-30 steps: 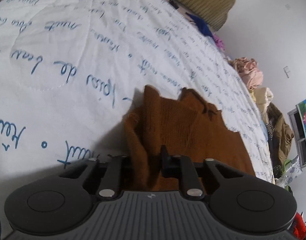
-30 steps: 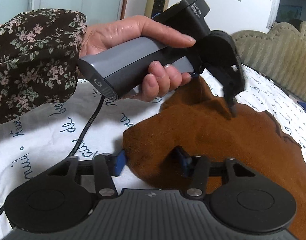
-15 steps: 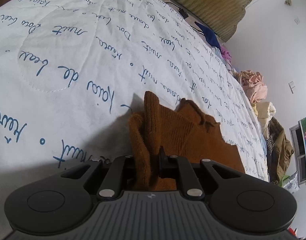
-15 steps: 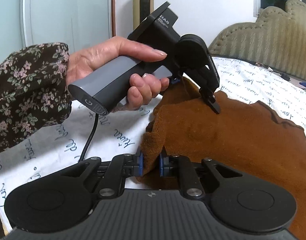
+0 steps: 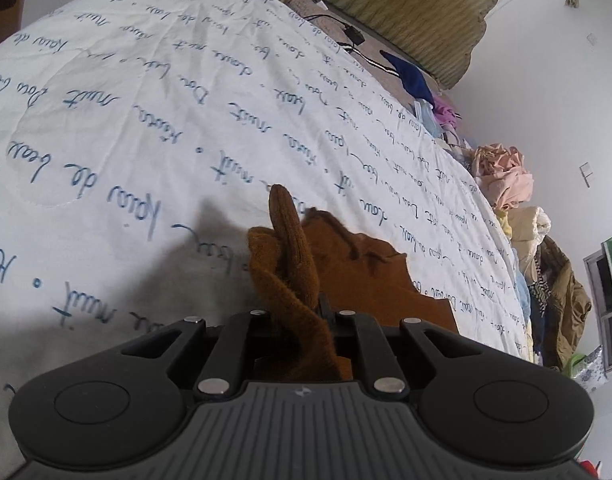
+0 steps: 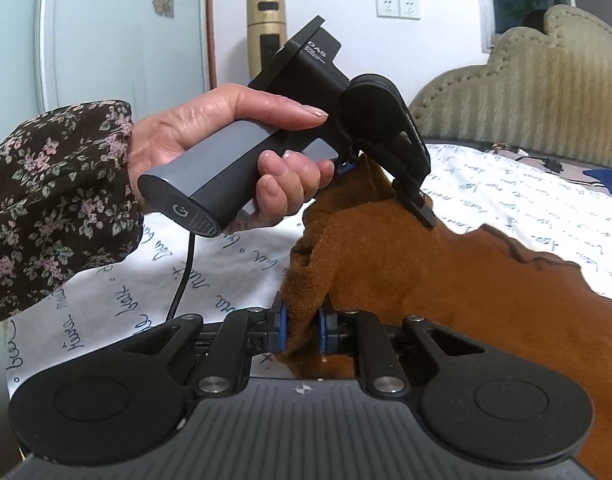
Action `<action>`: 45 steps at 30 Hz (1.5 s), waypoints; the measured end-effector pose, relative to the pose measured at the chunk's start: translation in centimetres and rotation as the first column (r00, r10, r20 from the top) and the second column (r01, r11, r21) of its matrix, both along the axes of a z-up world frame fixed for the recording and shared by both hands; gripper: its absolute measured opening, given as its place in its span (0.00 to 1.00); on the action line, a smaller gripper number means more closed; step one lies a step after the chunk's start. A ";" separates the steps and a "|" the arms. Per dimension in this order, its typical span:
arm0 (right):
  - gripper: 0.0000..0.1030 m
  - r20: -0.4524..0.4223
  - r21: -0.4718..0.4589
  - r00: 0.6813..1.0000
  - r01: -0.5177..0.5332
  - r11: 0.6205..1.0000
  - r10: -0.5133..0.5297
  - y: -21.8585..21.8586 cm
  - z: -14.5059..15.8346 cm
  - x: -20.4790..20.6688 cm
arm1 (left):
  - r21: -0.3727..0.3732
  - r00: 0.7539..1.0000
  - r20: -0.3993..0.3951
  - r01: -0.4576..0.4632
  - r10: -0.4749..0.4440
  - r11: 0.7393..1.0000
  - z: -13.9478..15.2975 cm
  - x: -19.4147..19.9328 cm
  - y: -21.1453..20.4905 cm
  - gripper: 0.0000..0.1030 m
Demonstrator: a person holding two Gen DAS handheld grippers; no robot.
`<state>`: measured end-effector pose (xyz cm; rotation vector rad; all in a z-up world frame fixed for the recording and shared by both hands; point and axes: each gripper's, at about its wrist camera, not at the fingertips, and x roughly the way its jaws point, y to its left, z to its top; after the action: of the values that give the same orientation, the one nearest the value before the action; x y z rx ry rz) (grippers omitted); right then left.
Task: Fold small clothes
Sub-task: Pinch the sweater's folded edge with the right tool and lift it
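A small brown knitted garment (image 5: 366, 276) lies on a white quilt (image 5: 146, 128) printed with blue script. My left gripper (image 5: 302, 312) is shut on a bunched fold of its edge, which stands up between the jaws. In the right wrist view the same garment (image 6: 446, 280) spreads to the right, and my right gripper (image 6: 302, 328) is shut on its near corner, blue pads (image 6: 282, 326) pressing the fabric. A hand (image 6: 226, 132) in a flowered sleeve holds the left gripper (image 6: 420, 210) above the raised cloth.
An olive padded headboard (image 6: 526, 92) runs along the bed's far end. Loose clothes (image 5: 506, 184) are piled past the bed's right edge, with a blue cloth (image 5: 410, 76) near the headboard. A gold tower appliance (image 6: 266, 28) stands by the wall. A black cable (image 6: 184, 280) hangs from the left gripper.
The right jaws, open around the corner a second ago, have shut on it. Both grippers have risen, pulling the garment's edge up off the quilt into a steeper fold.
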<state>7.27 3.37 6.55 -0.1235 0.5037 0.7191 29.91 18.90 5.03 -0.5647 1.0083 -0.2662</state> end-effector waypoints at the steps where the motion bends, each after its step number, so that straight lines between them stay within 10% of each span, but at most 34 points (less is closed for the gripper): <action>1: 0.17 -0.005 0.012 1.000 0.008 1.000 -0.008 -0.5 0.1 0.0 | 0.003 1.000 0.001 0.000 0.000 1.000 0.2 0.0 -0.4 0.11; 45: 0.16 -0.202 0.189 0.938 0.319 0.929 -0.281 -15.1 -3.2 1.4 | 0.223 0.998 0.059 -0.020 0.007 0.975 -0.9 -0.7 -17.4 0.11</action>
<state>8.72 -11.76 3.39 0.2226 0.5889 0.4803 29.22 1.48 4.11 -0.3564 0.9632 -0.1533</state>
